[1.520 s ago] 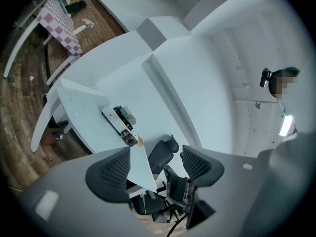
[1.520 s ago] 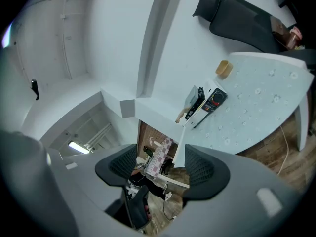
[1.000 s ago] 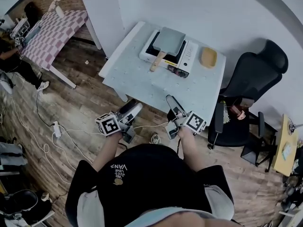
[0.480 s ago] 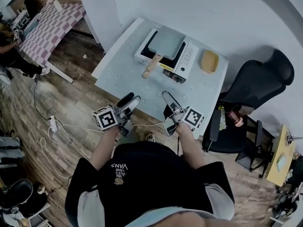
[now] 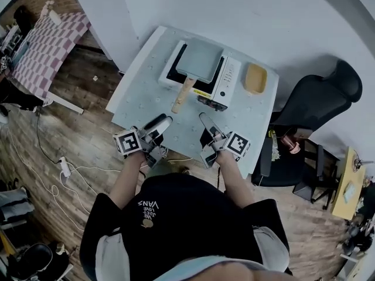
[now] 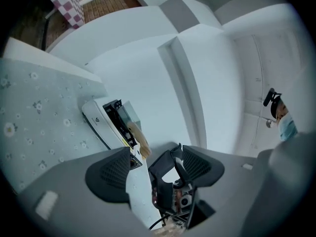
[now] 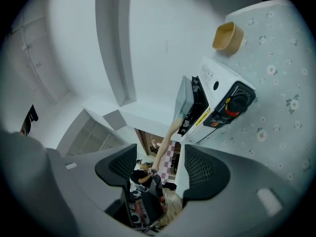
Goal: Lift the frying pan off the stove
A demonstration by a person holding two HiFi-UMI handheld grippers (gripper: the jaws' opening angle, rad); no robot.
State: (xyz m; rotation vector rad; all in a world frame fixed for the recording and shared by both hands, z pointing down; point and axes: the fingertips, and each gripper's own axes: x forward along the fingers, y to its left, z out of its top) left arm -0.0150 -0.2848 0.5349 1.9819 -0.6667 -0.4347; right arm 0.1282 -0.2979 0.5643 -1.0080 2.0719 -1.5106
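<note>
A square grey frying pan (image 5: 200,60) with a wooden handle (image 5: 181,89) rests on a white portable stove (image 5: 225,81) at the far side of the pale flowered table (image 5: 146,89). The handle points toward me. My left gripper (image 5: 159,122) hovers open over the table's near edge, well short of the handle. My right gripper (image 5: 206,119) is open too, level with it and to the right. In the left gripper view the stove (image 6: 101,121) and handle (image 6: 139,137) show beyond the open left gripper (image 6: 154,168). The right gripper view shows the stove (image 7: 217,107), the handle (image 7: 166,138) and the open right gripper (image 7: 159,166).
A tan dish (image 5: 255,78) sits on the table right of the stove. A black office chair (image 5: 310,101) stands to the right, a checked table (image 5: 44,45) far left. Cables (image 5: 64,165) trail over the wooden floor. A white wall runs behind the table.
I have stepped closer to the table, so both grippers have moved from over the floor to above its near edge. Both stayed open. The pan has not moved.
</note>
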